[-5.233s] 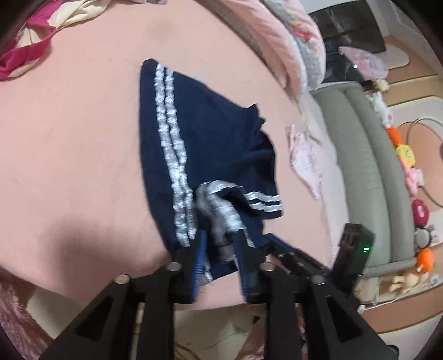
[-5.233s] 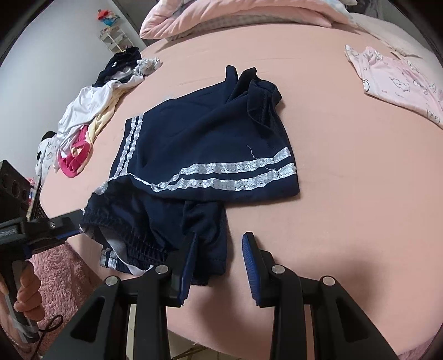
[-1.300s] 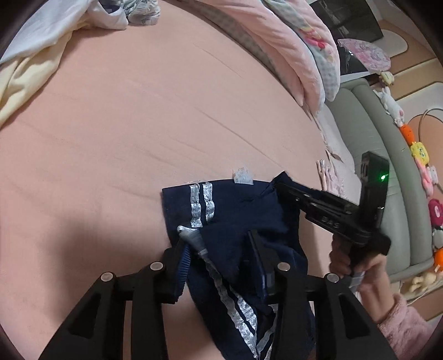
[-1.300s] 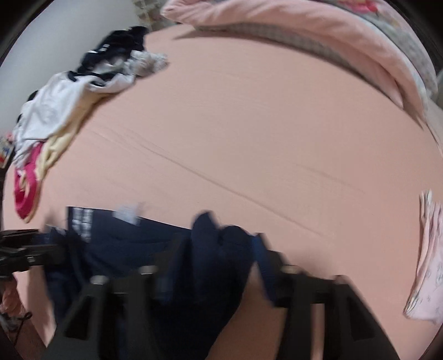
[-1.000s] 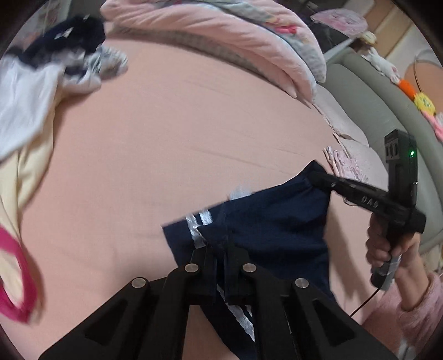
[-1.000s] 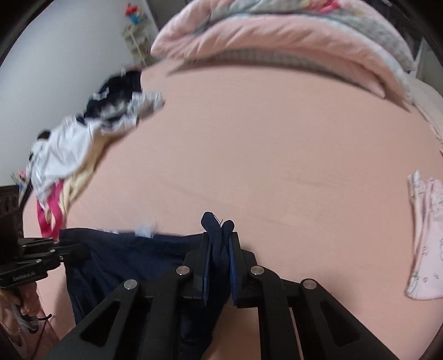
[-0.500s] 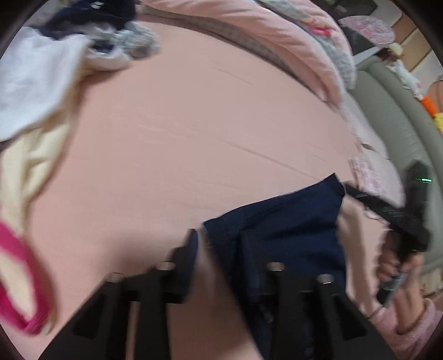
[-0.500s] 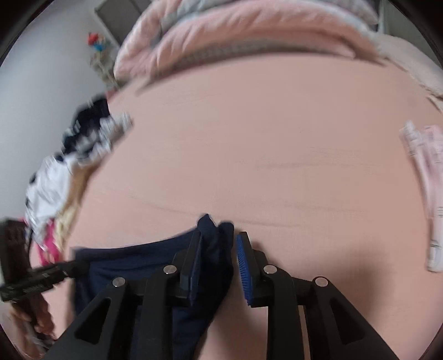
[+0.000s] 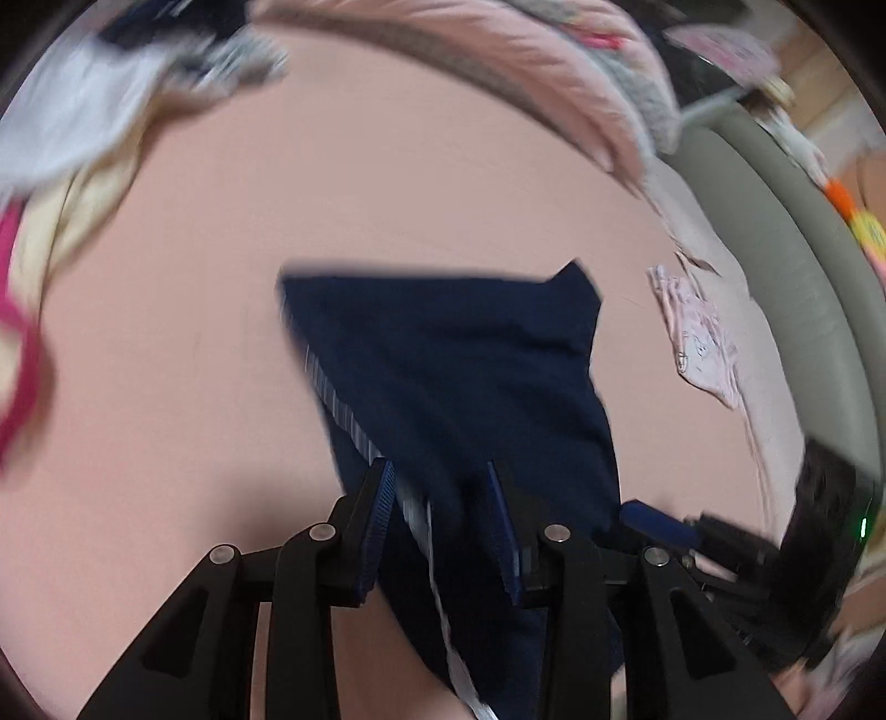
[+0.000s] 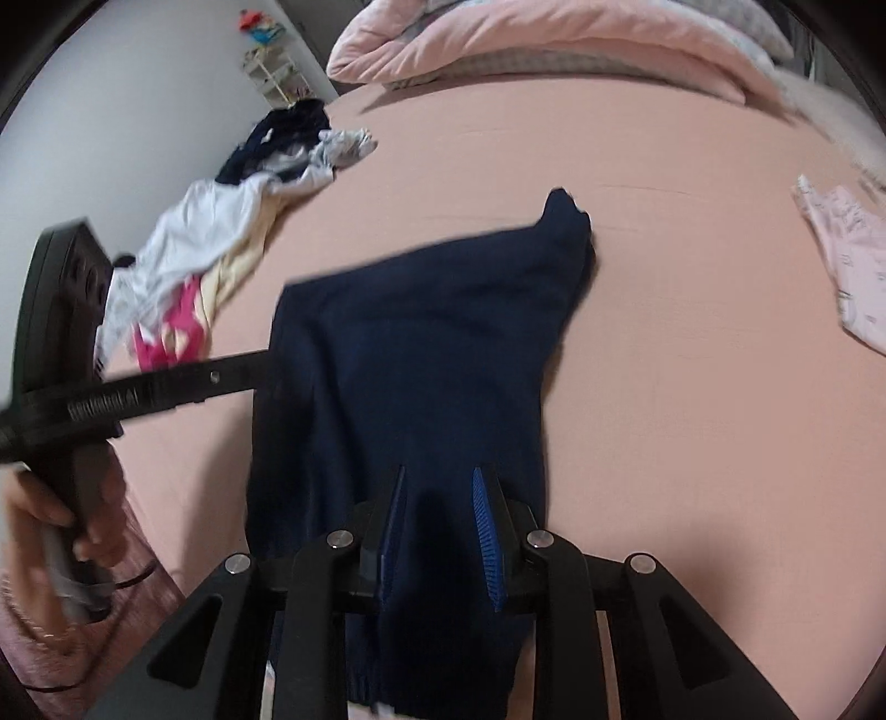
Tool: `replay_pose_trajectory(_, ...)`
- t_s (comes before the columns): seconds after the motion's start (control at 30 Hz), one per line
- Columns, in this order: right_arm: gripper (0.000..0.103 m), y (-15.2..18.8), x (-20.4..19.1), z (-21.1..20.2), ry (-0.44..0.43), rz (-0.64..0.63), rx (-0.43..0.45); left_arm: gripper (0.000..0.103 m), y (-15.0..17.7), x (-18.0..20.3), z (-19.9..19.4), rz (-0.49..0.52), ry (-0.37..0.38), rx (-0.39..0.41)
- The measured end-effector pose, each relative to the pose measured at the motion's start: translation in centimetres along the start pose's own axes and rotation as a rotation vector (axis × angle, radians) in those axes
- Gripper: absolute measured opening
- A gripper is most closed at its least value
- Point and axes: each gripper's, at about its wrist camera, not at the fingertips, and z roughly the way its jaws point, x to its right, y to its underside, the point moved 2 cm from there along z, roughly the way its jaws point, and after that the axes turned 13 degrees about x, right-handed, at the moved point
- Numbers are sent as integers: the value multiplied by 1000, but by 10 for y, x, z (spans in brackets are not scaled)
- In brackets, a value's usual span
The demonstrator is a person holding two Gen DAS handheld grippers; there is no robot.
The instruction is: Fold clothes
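Note:
A navy blue garment (image 9: 459,376) with white lace stripes along its left edge lies folded flat on the pink bed sheet (image 9: 387,183). It also shows in the right wrist view (image 10: 421,354), with one corner pointing to the far side. My left gripper (image 9: 440,487) is open and empty, its fingers over the garment's near part. My right gripper (image 10: 437,498) is open and empty, over the garment's near end. The left gripper's body (image 10: 138,393) shows at the left of the right wrist view.
A heap of white, cream, pink and dark clothes (image 10: 221,232) lies at the bed's left. A pale pink patterned garment (image 10: 847,249) lies at the right. Pink quilts (image 10: 554,39) are piled at the far side. A grey sofa (image 9: 786,221) stands beyond the bed.
Both grippers have opened and let go of the navy garment, which now lies flat on the sheet. Both have drawn back toward its near end.

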Motion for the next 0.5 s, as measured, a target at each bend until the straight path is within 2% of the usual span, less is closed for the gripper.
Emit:
replay_pose_trajectory(0.07,24,13,5,-8,36,7,-12,31,25,-12,-10,-88,28,-31)
replay_pose_trajectory(0.17,24,31,14,-20,90,19,-32,31,48,-7,-7,-148,72,-102)
replay_pose_trajectory(0.2,24,38,17,-24,108,23,-38,31,55,-2,-10,-146,59,-130)
replay_pose_trajectory(0.23,24,37,19,-34,116,49,-2,31,56,4,-13,-158,56,-149)
replay_pose_trajectory(0.27,24,35,19,-45,88,77,40,31,59,9,-19,-175,65,-161)
replay_pose_trajectory(0.37,33,29,21,-79,-3,162,165,31,64,23,-33,-135,55,-114)
replay_pose_trajectory(0.4,33,31,22,-76,34,143,160,31,68,27,-33,-96,17,-101)
replay_pose_trajectory(0.47,33,34,25,-68,117,98,144,31,77,23,-32,-107,-15,-123)
replay_pose_trajectory(0.5,33,38,28,-60,131,112,117,31,82,20,-31,-132,-10,-133)
